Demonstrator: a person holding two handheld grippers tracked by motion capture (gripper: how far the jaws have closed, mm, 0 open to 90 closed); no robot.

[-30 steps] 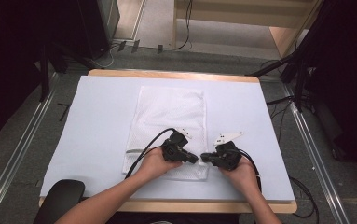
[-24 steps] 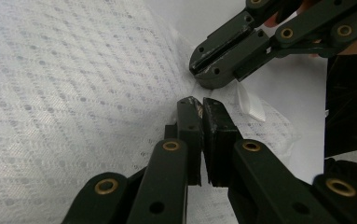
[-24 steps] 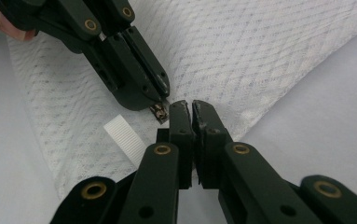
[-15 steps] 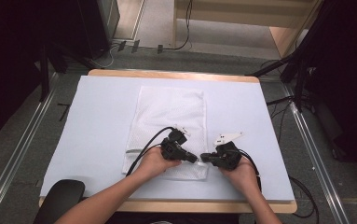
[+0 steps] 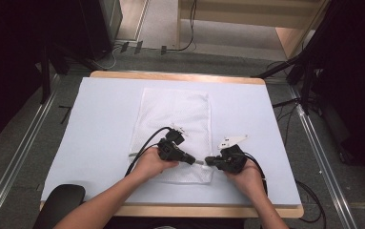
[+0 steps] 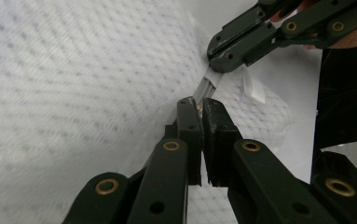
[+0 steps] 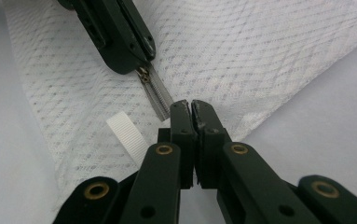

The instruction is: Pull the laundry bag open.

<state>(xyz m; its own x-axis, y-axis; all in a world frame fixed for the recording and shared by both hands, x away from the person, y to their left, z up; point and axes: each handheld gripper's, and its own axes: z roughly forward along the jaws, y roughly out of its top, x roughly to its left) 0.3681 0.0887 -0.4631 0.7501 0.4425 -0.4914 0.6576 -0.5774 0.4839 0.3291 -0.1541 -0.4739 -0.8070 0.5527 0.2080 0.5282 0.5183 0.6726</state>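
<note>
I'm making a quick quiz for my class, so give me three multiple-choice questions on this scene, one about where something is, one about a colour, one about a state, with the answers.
1. Where does the mesh bag lie?
A. on the floor
B. on the white table cover
C. on a chair

2. What colour is the mesh bag?
A. white
B. red
C. black

3. How do the right gripper's jaws stand?
A. wide open
C. closed on the end of the zipper
B. holding a cup

Answers:
1 B: the high view shows it flat on the cover.
2 A: the mesh looks white in all views.
3 C: the right gripper view shows them pinched at the zipper's end, while the left gripper is at the slider.
</note>
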